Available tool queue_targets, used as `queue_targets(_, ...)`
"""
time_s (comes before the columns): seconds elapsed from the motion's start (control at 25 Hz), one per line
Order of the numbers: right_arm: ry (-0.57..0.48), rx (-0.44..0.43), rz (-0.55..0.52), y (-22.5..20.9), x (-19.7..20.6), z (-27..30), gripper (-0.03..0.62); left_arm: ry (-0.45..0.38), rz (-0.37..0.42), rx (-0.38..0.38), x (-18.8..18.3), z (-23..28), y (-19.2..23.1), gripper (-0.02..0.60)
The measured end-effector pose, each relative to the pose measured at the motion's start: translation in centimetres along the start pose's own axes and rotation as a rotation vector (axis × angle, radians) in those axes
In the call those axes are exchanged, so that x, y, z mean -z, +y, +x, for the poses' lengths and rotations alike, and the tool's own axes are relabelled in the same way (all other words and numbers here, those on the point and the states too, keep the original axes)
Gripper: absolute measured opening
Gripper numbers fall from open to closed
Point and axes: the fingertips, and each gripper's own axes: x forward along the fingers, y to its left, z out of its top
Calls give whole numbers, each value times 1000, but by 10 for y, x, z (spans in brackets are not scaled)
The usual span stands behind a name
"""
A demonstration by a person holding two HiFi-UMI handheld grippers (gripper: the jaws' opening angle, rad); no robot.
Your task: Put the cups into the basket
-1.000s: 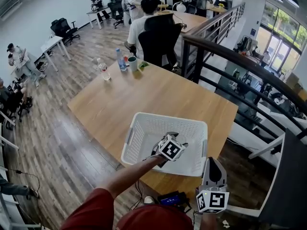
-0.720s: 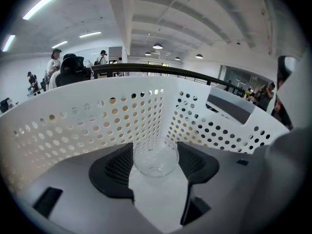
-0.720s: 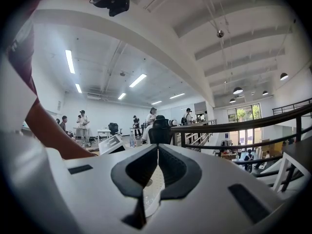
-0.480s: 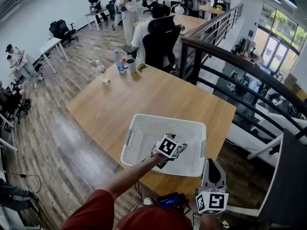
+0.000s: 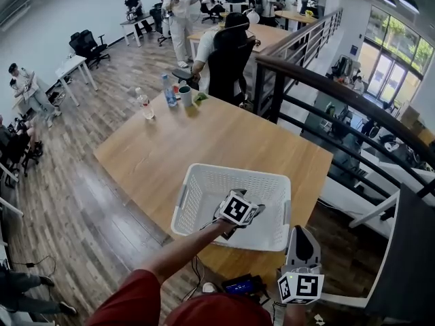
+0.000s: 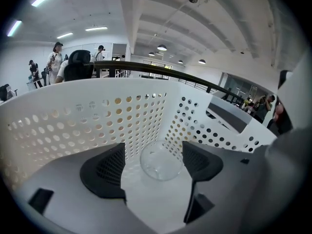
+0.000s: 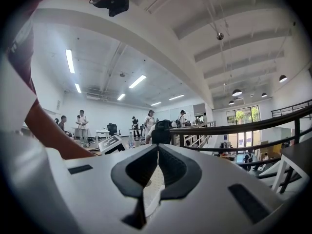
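One clear glass cup [image 6: 161, 161] is already in the white basket [image 5: 204, 172], resting on its floor close to the far corner. I judge this cup as good as delivered. My left tool [image 6: 153, 146] reaches down into the basket and its jaws have just been opening. The cup sits between the two pads, a little beyond them, with a gap on each side, so nothing is gripped. Whether the cup stands upright or lies on its side I cannot tell through the glass.

My right tool [image 7: 157, 150] has its jaws together with nothing in them, and I hold it level by the near edge of the counter [image 5: 204, 131], just beside the basket.

No other cup shows near the basket. A mug [image 5: 187, 94] stands with bottles at the counter's far corner, well apart from both tools. If it belongs to the job, it is what is left.
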Motion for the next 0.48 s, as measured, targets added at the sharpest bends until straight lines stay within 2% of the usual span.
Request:
queue_targets(0.32,-10,-13,-16,2,-6,-1,12,-36,-1,-44,-11,-15,6,353)
queue_targets(0.48,-7,-11,-15,5,-6,-2,12,-95,-9,-59,-21,-29,8,353)
